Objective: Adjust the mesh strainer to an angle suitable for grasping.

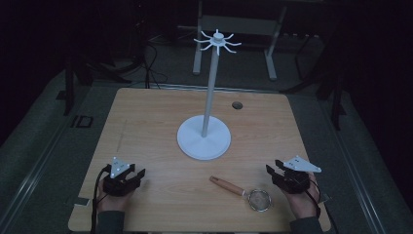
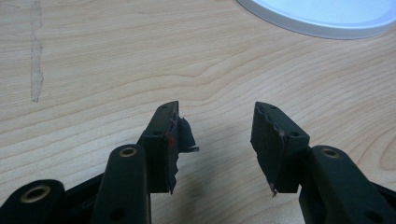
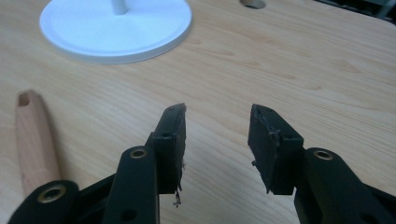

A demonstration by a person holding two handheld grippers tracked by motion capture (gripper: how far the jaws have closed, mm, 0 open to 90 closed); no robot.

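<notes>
A white stand [image 1: 204,137] with a round base, a tall pole and a ring of hooks on top [image 1: 217,41] rises from the middle of the wooden table [image 1: 146,117]. A small mesh strainer [image 1: 258,199] with a wooden handle [image 1: 226,185] lies near the front edge, right of centre. My left gripper [image 1: 140,174] rests open at the front left with nothing between its jaws [image 2: 215,112]. My right gripper [image 1: 271,169] is open at the front right, just right of the strainer, with the handle [image 3: 32,135] to its left and the stand's base [image 3: 114,28] ahead.
A round cable hole [image 1: 237,105] sits near the table's far right edge. A pale scuff mark [image 2: 35,51] runs along the wood left of my left gripper. Beyond the table stand dark floor, cables and the legs of a metal frame [image 1: 270,53].
</notes>
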